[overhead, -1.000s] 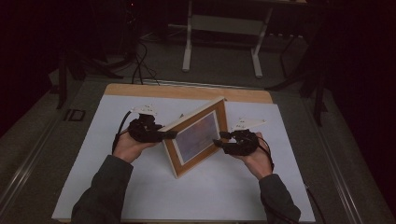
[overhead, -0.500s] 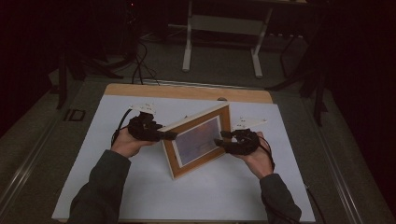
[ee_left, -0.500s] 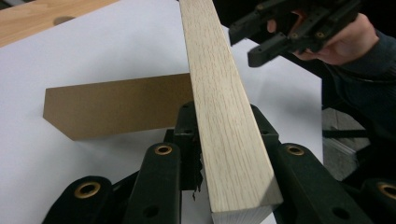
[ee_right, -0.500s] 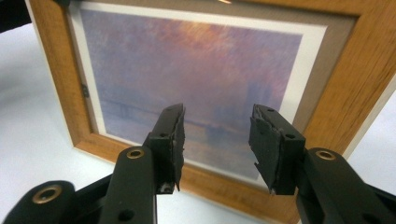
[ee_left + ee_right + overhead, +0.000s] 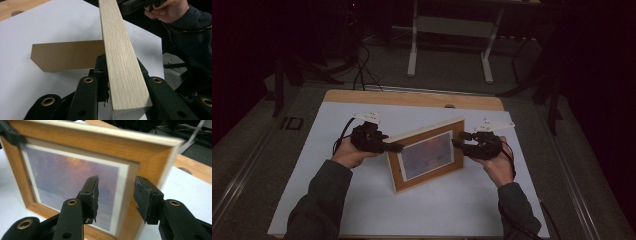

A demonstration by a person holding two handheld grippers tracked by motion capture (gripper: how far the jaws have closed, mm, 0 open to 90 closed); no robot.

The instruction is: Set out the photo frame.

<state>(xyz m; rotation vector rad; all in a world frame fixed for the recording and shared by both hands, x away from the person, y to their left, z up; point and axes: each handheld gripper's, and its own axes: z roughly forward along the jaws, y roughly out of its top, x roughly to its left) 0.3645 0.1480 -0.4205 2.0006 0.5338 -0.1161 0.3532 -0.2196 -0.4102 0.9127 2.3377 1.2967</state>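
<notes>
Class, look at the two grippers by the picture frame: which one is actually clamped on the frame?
The left gripper: its jaws pinch the picture frame at its edge, while the right gripper stands open in front of the frame's face.

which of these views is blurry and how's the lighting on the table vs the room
Right gripper view: the picture frame is soft and smeared, worst at its top right corner, while the tool's black jaws are sharp. Left gripper view: the frame's wooden edge is crisp, grain showing. High view: the white table is evenly lit, the room around it nearly black.
</notes>
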